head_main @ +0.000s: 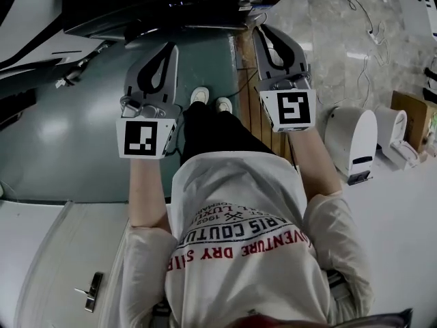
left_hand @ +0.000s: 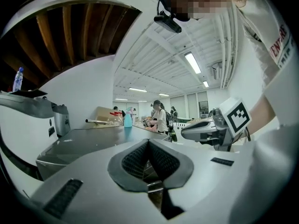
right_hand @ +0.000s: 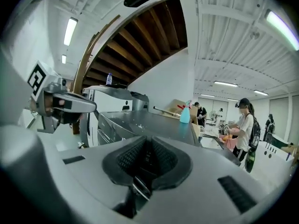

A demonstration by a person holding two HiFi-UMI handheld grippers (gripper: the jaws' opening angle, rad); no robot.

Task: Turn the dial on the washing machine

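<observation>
My left gripper is held out level over a grey-green top, jaws together with nothing between them. In its own view the ribbed pads meet at the tip. My right gripper is beside it, a little further forward, and is also shut on nothing; its pads close into a point. Each gripper shows in the other's view: the right gripper and the left gripper. A white box-shaped machine stands ahead on the left. No dial is visible in any view.
A grey-green tabletop stretches left and ahead; a blue spray bottle stands on its far end. Dark equipment sits at the top edge. White appliances stand on the right. People work in the background.
</observation>
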